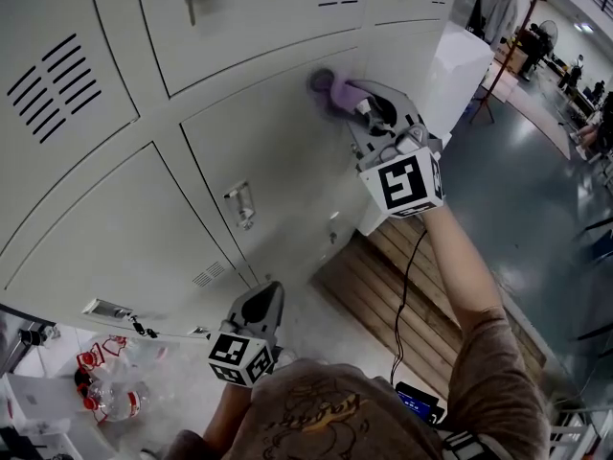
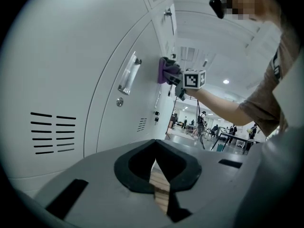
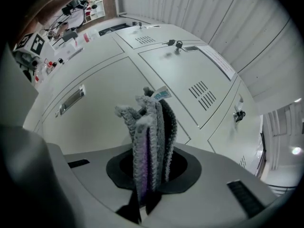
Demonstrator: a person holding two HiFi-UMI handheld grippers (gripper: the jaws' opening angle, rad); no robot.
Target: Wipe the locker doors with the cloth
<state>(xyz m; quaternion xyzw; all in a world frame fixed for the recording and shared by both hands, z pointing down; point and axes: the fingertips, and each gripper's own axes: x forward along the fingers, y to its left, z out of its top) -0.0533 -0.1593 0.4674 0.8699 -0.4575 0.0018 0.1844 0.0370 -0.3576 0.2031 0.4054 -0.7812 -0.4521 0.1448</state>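
Head view: a person's right tool (image 1: 351, 101) is clamped on a purple and grey cloth (image 1: 329, 88) and holds it against a pale locker door (image 1: 278, 151), near that door's upper right corner and well apart from its handle (image 1: 241, 204). The arm is stretched out, likely so the wad's free end meets the metal first. The left tool (image 1: 270, 293) hangs low beside the person's chest, near the bottom edge of the lockers and above a wooden pallet (image 1: 402, 286), apparently kept out of the wiping arm's way. Left gripper view: the left tool's jaws stand together with nothing between them, only a sliver of pallet showing past them. Across the door, the cloth appears as a purple pad flat on the panel, above and beyond the handle. Right gripper view: the jaws are closed on the cloth's lower end. The cloth is folded into several layers that stand edge-on, with a small label (image 3: 161, 93) at the far tip. Its long axis runs straight out along the jaws and points at the door, so the layered end, not a broad face, looks to be what meets the panel. Judging by this placement, wiping is under way high on this door, with the lower part and neighbouring doors yet to cover.
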